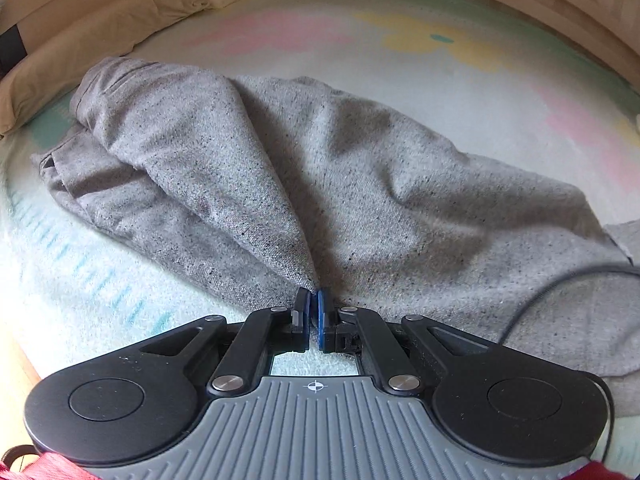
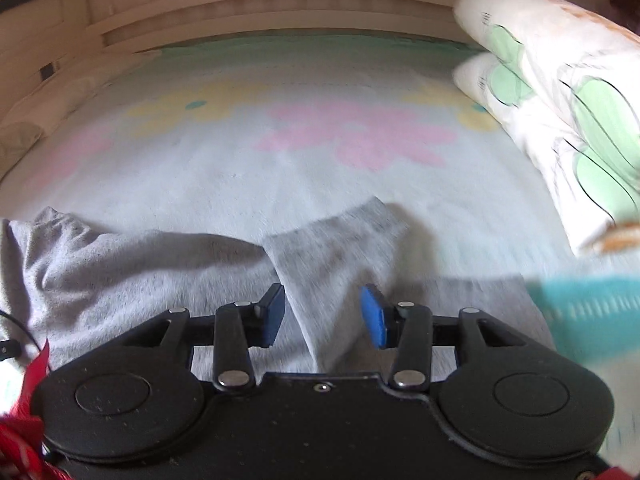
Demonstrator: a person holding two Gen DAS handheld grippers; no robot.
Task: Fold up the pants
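Grey speckled pants (image 1: 280,168) lie crumpled across a pastel flowered blanket (image 1: 400,40). My left gripper (image 1: 315,300) is shut, and a ridge of the fabric runs up into a pinched point between its blue pads. In the right wrist view the same pants (image 2: 120,264) spread to the left, with a folded strip (image 2: 332,248) running toward me between the fingers. My right gripper (image 2: 324,312) stands open over that strip, and its pads do not press on the cloth.
Two cactus-print pillows (image 2: 560,92) are stacked at the right. A tan pillow (image 1: 100,40) lies at the far left by a wooden bed frame (image 2: 280,0). A black cable (image 1: 540,296) crosses the pants on the right.
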